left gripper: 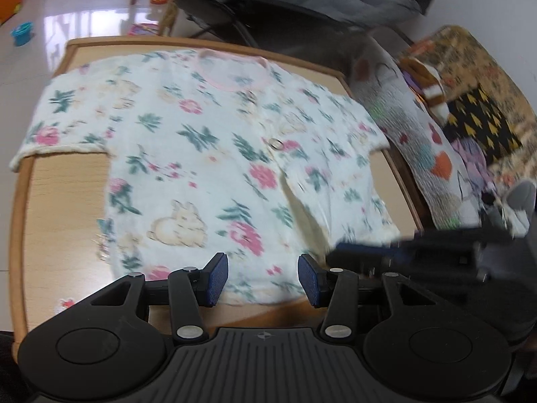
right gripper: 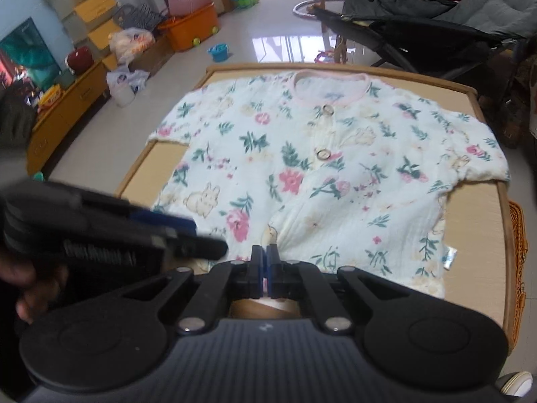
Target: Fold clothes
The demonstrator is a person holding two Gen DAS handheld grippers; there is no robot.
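Surface: wooden-rimmed table [right gripper: 476, 235] under our grippers.
Right gripper [right gripper: 267, 262]: we have it pinched shut on the shirt's near hem.
Left gripper [left gripper: 263, 277]: half open, holding nothing.
Shirt [right gripper: 319, 168]: floral, spread flat, collar far.

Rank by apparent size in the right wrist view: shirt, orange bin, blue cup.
1. shirt, by far the largest
2. orange bin
3. blue cup, smallest

The bin and cup stand farther off, so true sizes stay unsure.
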